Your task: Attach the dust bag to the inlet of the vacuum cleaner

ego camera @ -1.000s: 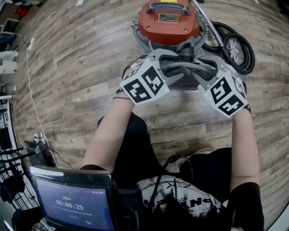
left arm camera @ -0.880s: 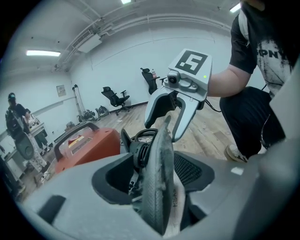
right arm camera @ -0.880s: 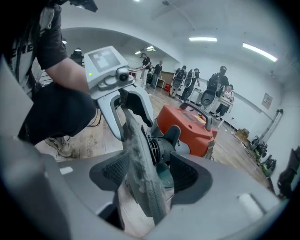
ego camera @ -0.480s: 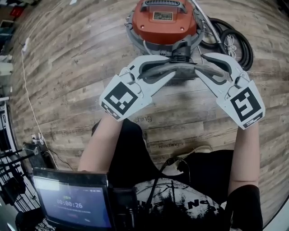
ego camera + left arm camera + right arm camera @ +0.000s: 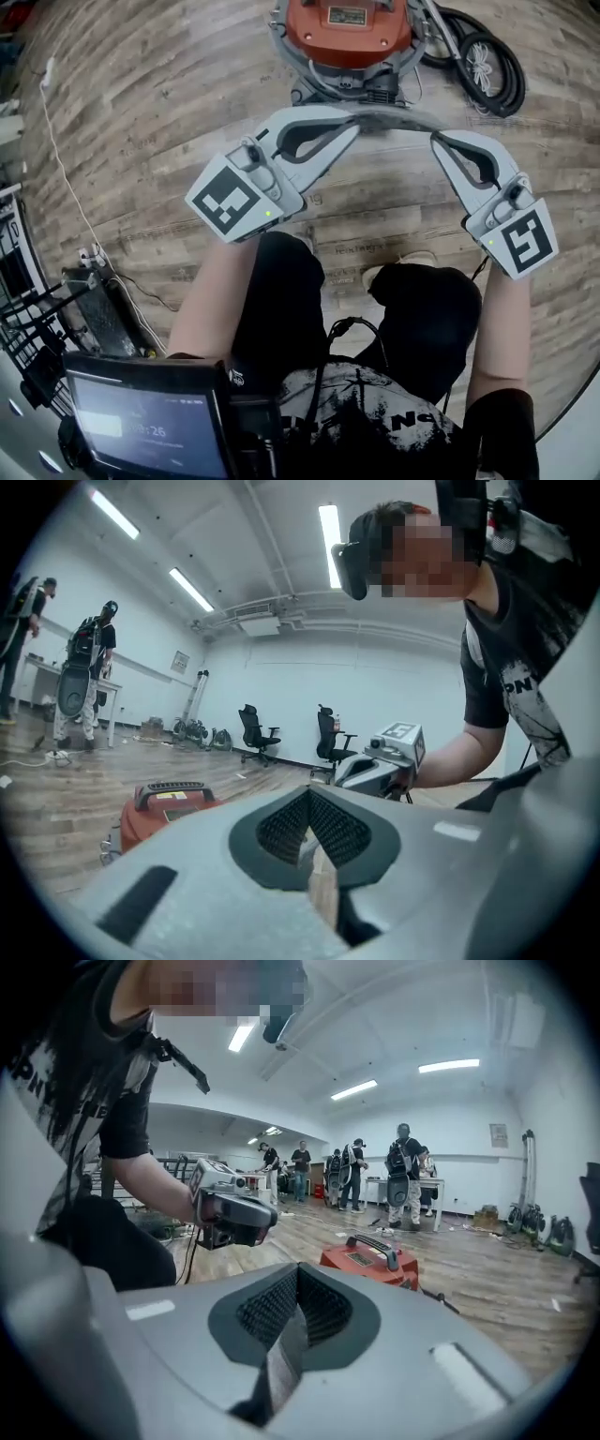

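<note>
Between the grippers: the dust bag (image 5: 394, 119), a thin grey strip pulled flat, with its long side running left to right.
Left gripper (image 5: 349, 122): its jaws have just been closing and pinch the bag's left end.
Right gripper (image 5: 439, 141): its jaws have just been closing too and pinch the right end.
Vacuum cleaner (image 5: 347, 28): sits on the floor (image 5: 141, 112) just past the bag, on the far side; the left gripper is nearer to it.
Inlet: hard to make out; probably low on the vacuum's near side.
Cut off: the vacuum's far edge.
</note>
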The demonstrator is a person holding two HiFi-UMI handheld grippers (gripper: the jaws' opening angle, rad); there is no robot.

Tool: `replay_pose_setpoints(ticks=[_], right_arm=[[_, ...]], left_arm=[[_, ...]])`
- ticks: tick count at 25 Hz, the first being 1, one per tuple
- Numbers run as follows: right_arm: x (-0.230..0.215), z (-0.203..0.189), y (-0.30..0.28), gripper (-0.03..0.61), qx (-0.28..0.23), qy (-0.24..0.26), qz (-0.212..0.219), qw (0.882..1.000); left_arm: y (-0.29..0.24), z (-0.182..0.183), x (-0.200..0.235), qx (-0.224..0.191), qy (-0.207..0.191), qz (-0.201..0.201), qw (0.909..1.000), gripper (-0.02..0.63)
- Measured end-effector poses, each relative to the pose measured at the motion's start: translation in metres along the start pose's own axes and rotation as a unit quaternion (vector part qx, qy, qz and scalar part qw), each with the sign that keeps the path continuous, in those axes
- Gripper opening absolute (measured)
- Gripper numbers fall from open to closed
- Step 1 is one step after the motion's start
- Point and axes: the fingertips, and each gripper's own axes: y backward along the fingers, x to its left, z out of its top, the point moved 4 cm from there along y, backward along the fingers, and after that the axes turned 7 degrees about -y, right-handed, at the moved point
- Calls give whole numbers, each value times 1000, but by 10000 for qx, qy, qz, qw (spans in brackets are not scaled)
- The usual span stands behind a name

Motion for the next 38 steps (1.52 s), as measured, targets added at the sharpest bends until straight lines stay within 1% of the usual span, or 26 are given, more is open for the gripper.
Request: replay_pose_setpoints(ticks=[3,5,9,12,13,15,17,19,21,23,24,28,31,35,38], right_arm=[[29,42,19,5,47,-209,58,9998],[48,81,32,5,56,-296,101,9995],[83,181,56,5,-36,-439,100,9990],[105,261,71,5,-111,-494,9,9987],[112,285,74,5,-88,-501,-9,9987],[127,327,79,5,34,-462,-14,9989],[143,365,81,5,-44,-361,-5,9993],[157,396,80,5,-91,-239,24,9997],[165,424,78,5,-168,-57,61,9998],[172,446,77,5,-224,97,69,9997],[176,455,77,5,-238,162,70,9996],[198,483,76,5,-399,472,132,9980],[212,494,76,5,-388,524,76,9978],[229,508,79,5,-531,649,-6,9965],[239,515,80,5,-698,652,-80,9954]], left_arm=[[13,47,-18,17,319,-116,9994,3],[21,90,-32,-49,356,-194,9992,3],[47,187,-55,-14,250,-323,9992,3],[76,265,-63,-107,299,-259,9992,3],[86,287,-64,-76,308,-215,9993,3],[106,325,-66,123,374,-120,9992,3],[127,357,-71,299,496,-39,9983,3],[142,389,-73,234,403,46,9989,3],[150,419,-71,92,150,110,9998,3],[154,443,-71,-13,-182,144,9997,3],[156,452,-72,-26,-277,157,9995,3],[172,477,-78,8,-358,220,9991,3],[183,491,-82,-27,-454,233,9987,3],[194,504,-96,-70,-617,165,9979,3],[203,512,-103,-105,-704,162,9973,3]])
